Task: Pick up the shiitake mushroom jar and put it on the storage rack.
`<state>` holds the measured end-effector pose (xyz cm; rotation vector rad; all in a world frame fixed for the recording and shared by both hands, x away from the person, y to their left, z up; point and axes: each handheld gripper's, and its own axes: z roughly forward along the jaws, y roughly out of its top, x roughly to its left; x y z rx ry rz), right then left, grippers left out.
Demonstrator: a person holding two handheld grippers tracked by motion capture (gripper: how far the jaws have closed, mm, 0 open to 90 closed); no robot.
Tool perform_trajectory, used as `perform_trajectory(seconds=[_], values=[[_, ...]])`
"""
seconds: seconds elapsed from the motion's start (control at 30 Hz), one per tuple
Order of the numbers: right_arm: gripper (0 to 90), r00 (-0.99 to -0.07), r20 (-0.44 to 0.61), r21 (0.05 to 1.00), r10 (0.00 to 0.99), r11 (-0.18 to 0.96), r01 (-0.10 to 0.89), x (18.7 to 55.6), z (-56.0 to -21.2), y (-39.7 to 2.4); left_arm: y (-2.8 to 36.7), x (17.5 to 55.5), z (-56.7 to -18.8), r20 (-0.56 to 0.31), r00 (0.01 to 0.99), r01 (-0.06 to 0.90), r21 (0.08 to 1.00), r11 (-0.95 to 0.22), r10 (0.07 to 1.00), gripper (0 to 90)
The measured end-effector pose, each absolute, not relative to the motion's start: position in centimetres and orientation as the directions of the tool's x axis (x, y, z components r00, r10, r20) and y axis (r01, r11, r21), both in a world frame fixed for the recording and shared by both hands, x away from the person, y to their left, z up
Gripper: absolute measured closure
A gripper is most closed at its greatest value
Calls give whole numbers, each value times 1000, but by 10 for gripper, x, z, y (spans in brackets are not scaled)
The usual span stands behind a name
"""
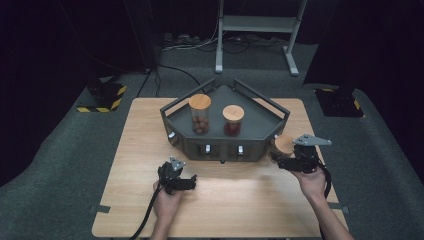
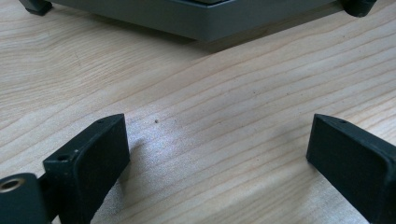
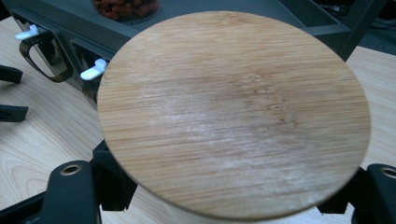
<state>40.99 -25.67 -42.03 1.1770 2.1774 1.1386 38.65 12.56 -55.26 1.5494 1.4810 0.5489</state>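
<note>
Where the right gripper (image 1: 280, 161) sits at the right front corner of the tray, we find its jaws set on either side of a jar with a round bamboo lid (image 3: 233, 112). From the right gripper view the lid hides the pads, so we cannot confirm that they press the jar; we record them as closed around it. The jar stands on the wooden table (image 1: 240, 200), just outside the tray's right front corner, touching or nearly touching the tray wall. The person's right hand (image 1: 311, 182) holds this gripper from behind, with its grey three-cornered plate on top.

We note the left gripper (image 1: 187, 182) low over the table, in front of the tray and well apart from it. Its jaws stand spread wide, with bare wood grain between them in the left gripper view. The left hand (image 1: 167, 202) grips it, and a black cable trails toward the table's near edge.

We record a dark grey tray (image 1: 220, 145) of angular outline at the table's far middle, with raised rails at its back. Two lidded glass jars stand upright inside: the taller jar (image 1: 200, 114) at left holds brownish round pieces, the shorter jar (image 1: 233, 120) at right holds dark red contents. Small white clips (image 3: 93, 72) show along the tray's front wall.
</note>
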Motion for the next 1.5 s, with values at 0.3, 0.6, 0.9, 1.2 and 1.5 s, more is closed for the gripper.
perform_trajectory(seconds=[0.3,0.6,0.9,1.2,1.5], values=[[252,-561,28,818,828,303,488,411,-414,-257,126,386,-553,-259,185,551,826,118,948,59],[252,-565,31,820,825,302,487,412,-409,-257,126,386,-553,-259,185,550,827,119,948,59],[252,-569,33,821,822,302,484,413,-406,-256,126,386,-553,-259,185,550,826,118,948,59],[252,-575,36,825,817,301,479,414,-399,-255,126,386,-553,-259,185,551,826,118,948,59],[252,-581,34,827,813,304,474,416,-394,-252,126,386,-553,-259,185,551,826,118,948,59]])
